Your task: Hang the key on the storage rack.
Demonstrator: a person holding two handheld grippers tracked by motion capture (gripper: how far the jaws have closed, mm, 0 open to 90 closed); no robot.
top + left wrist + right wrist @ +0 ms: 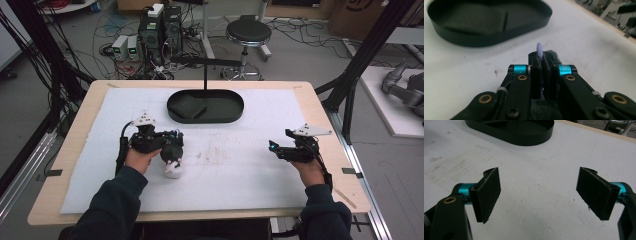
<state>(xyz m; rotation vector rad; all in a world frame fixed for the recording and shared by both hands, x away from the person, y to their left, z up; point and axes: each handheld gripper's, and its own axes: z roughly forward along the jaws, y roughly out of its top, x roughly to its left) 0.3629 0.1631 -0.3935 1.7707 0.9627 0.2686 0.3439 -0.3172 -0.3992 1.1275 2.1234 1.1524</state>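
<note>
Left gripper (pixel 543 58) fingers (pixel 535 75) clamped on a thin lilac tab (pixel 539 48) of a dark furry toy (pixel 171 150), which sits at the fingers over the white mat (pixel 240 160). Right gripper (pixel 539 192) fingers wide apart, nothing between. Black tray (pixel 235 112) farther back on the desk (pixel 75 130); stool (pixel 248 34) and cables (pixel 165 65) behind.
</note>
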